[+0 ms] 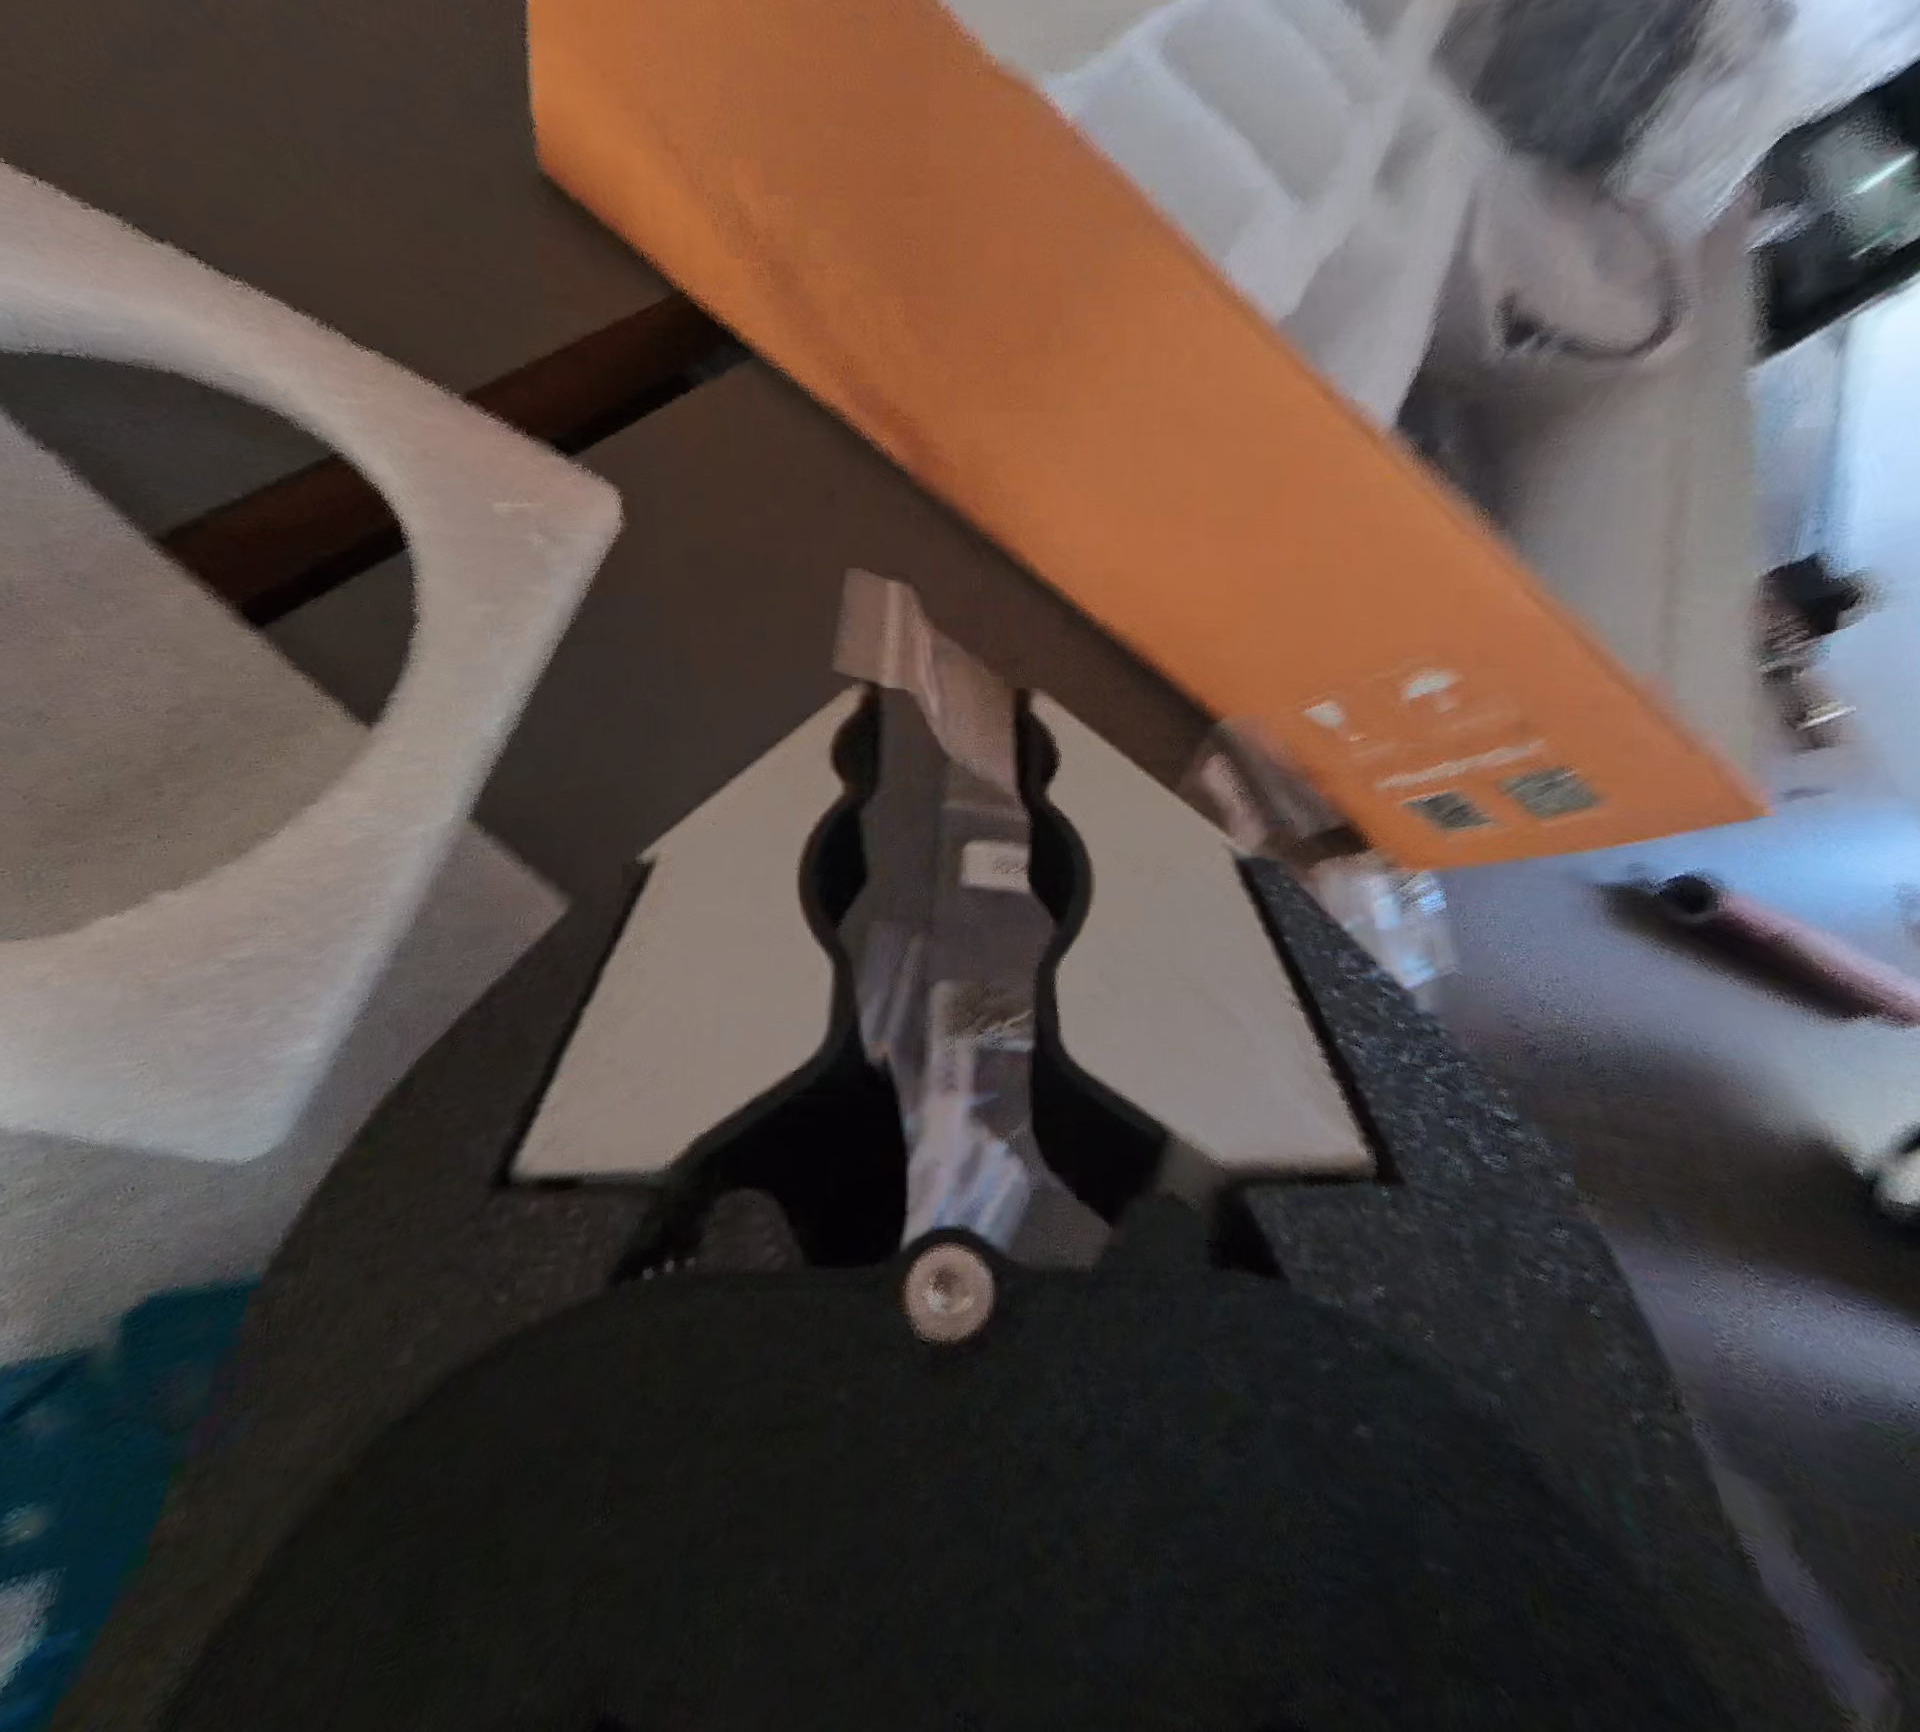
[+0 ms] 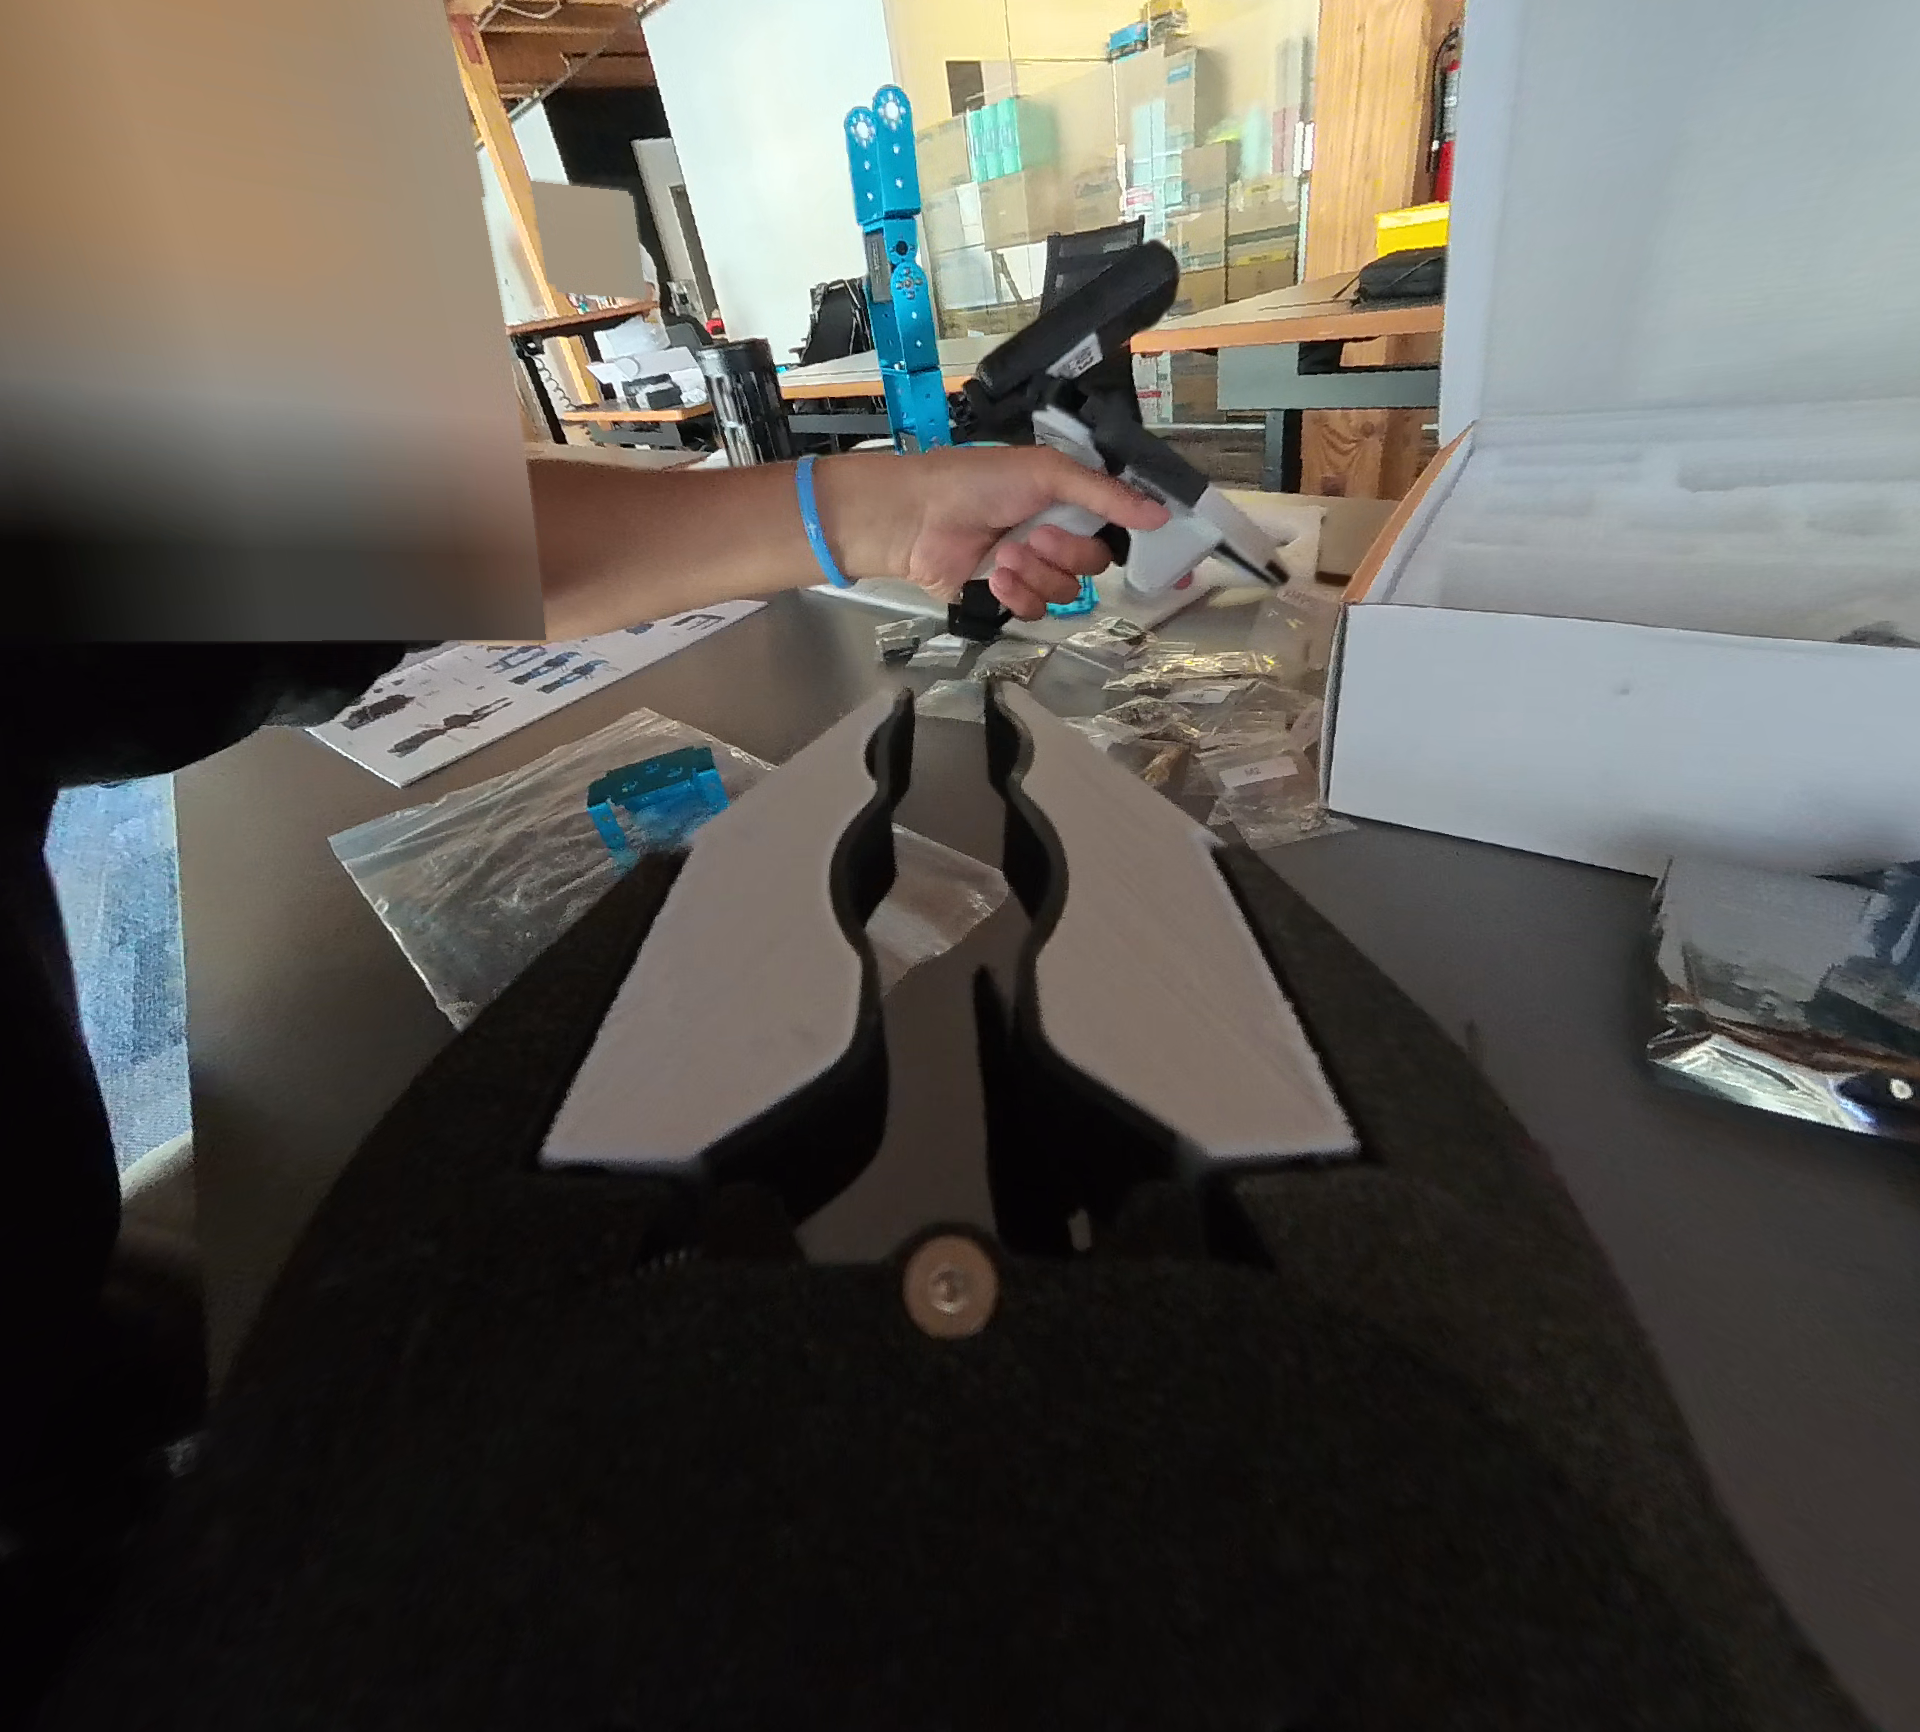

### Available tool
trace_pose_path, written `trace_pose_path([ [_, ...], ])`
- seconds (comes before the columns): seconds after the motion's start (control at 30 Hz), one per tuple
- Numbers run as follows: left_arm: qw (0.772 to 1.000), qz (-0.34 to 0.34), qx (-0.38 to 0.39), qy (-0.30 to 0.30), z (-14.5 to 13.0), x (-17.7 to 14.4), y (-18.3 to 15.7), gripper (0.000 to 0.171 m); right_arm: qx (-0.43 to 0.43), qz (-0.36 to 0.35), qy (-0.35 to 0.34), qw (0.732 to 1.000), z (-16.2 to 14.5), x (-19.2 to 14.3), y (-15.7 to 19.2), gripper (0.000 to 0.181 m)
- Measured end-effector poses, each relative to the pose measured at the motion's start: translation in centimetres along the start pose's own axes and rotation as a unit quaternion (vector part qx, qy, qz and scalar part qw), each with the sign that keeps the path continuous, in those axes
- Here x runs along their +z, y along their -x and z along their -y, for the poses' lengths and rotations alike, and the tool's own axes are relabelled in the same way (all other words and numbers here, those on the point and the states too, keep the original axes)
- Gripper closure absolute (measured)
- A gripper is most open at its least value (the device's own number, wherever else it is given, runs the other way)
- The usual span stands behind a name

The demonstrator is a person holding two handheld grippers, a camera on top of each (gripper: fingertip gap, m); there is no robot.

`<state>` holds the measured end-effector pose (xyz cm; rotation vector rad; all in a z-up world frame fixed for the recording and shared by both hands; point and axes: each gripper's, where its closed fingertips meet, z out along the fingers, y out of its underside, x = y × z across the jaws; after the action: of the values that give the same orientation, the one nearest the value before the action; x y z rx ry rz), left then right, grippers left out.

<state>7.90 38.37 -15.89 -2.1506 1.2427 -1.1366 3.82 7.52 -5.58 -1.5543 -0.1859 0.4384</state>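
My left gripper (image 1: 943,706) is shut on a small clear plastic packet (image 1: 961,861) with a white label, which runs up between the fingers. The view is blurred. An orange box side (image 1: 935,228) slants just above the fingertips. A white foam insert (image 1: 260,747) with a round cut-out lies at the left. In the right wrist view a person's hand (image 2: 956,519) holds that left gripper (image 2: 1273,570) above the table beside an open white box (image 2: 1558,726). My right gripper (image 2: 949,706) is empty with its jaws almost together, low over the grey table (image 2: 1455,1007).
A clear bag (image 2: 499,861) holding a blue metal bracket (image 2: 649,799) lies left of my right fingers. Several small parts packets (image 2: 1174,706) are scattered ahead. A printed sheet (image 2: 520,695) lies at the left and a silver foil bag (image 2: 1787,976) at the right. A blue bracket tower (image 2: 894,259) stands behind. Left tips to right tips: about 35 centimeters.
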Motion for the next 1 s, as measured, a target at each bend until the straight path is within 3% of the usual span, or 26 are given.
trace_pose_path([
  [0.1,0.993,0.07,0.098,0.008,-1.3,-1.5,1.1,0.126,-0.001,-0.002,0.0,1.0,0.0,0.0,0.0,0.169],
  [0.17,0.981,0.09,0.171,-0.013,-1.9,-3.4,-0.3,0.124,0.004,-0.001,-0.001,1.0,0.0,0.0,-0.1,0.169],
  [0.23,0.973,0.071,0.219,-0.009,-3.8,-4.9,-3.0,0.121,0.006,-0.005,-0.001,1.0,0.0,0.0,-0.3,0.169],
  [0.33,0.977,-0.023,0.206,0.052,-8.9,-6.2,-7.8,0.112,0.005,-0.009,0.001,1.0,0.0,0.0,-0.5,0.169],
  [0.43,0.962,-0.004,0.26,0.081,-11.6,-6.1,-8.1,0.113,0.008,-0.006,0.006,1.0,-0.2,0.2,-0.4,0.169],
  [0.57,0.945,0.011,0.32,0.06,-11.6,-4.9,-8.5,0.144,0.005,-0.008,0.01,1.0,-0.3,0.3,-0.5,0.17],
  [0.63,0.941,0.024,0.33,0.068,-11.4,-4.2,-8.1,0.147,0.007,-0.008,0.01,1.0,-0.4,0.3,-0.5,0.17],
  [0.7,0.938,0.034,0.337,0.079,-11.6,-3.7,-7.6,0.167,0.011,-0.008,0.007,1.0,-0.3,0.2,-0.6,0.171],
  [0.87,0.927,0.05,0.367,0.054,-9.5,-6.0,-7.7,0.171,0.026,-0.002,0.002,1.0,-0.2,0.0,-0.7,0.171],
  [1.0,0.916,0.021,0.399,0.038,-8.6,-9.5,-8.5,0.171,0.021,0.002,0.008,1.0,-0.3,0.1,-0.4,0.171],
])
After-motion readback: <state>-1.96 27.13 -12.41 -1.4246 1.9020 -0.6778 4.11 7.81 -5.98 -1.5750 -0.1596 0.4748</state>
